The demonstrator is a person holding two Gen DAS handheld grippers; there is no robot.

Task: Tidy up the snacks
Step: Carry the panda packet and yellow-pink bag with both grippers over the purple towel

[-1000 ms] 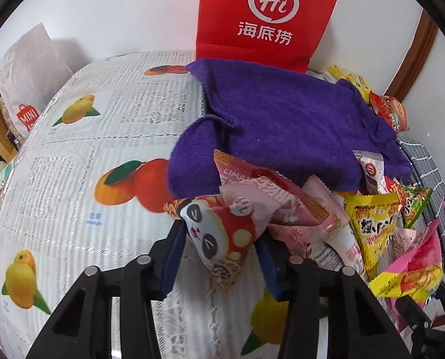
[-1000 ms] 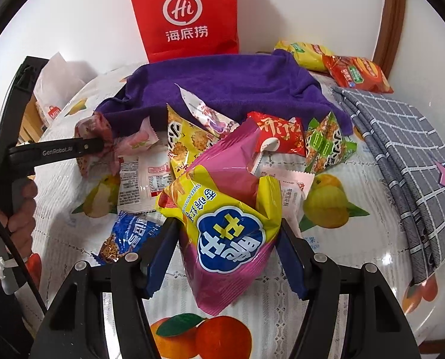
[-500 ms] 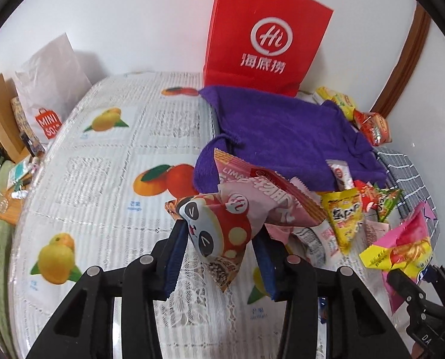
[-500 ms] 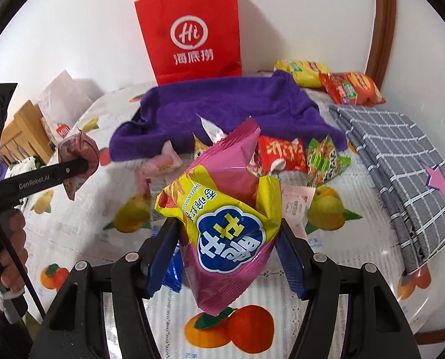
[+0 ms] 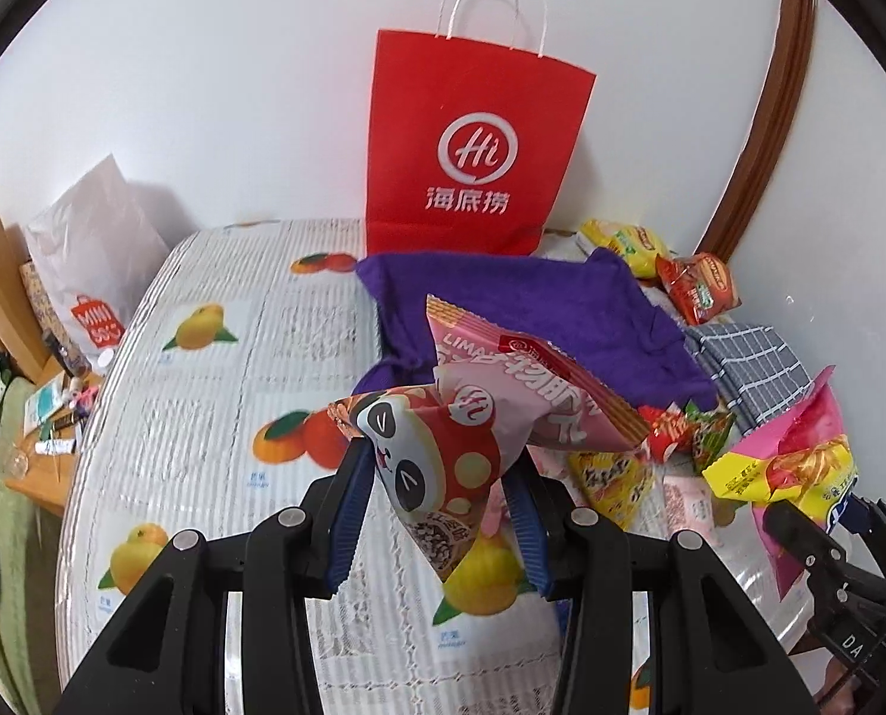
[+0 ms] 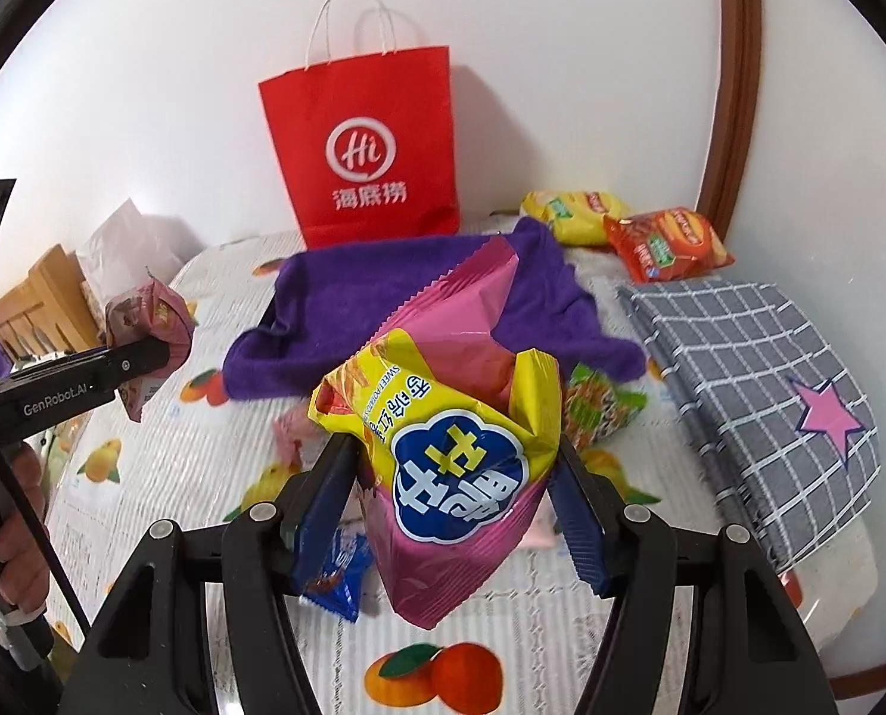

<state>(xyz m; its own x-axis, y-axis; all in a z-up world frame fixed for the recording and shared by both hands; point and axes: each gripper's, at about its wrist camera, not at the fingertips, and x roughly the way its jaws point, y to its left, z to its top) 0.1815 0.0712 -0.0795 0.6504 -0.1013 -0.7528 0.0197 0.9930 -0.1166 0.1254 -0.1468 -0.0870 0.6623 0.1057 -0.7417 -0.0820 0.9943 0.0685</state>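
Note:
My left gripper [image 5: 437, 476] is shut on a pink and red panda snack packet [image 5: 443, 453], held above the table; it also shows at the left of the right wrist view [image 6: 148, 339]. My right gripper [image 6: 454, 471] is shut on a pink and yellow sweet potato chip bag [image 6: 448, 447], lifted above the table; that bag shows at the right edge of the left wrist view [image 5: 794, 465]. A red paper bag [image 5: 472, 155] stands open against the back wall [image 6: 371, 143]. Several small snack packets [image 5: 615, 476] lie on the table below the grippers.
A purple towel [image 6: 383, 304] lies before the red bag. A grey checked cloth [image 6: 758, 357] covers the right side. Yellow [image 6: 574, 211] and orange [image 6: 663, 244] packets lie at the back right. A blue packet [image 6: 335, 572] lies near. A white bag [image 5: 97, 250] stands at left.
Both grippers have risen and pulled back with their packets, so the table snacks look lower and smaller and the whole red bag with its handles has come into view.

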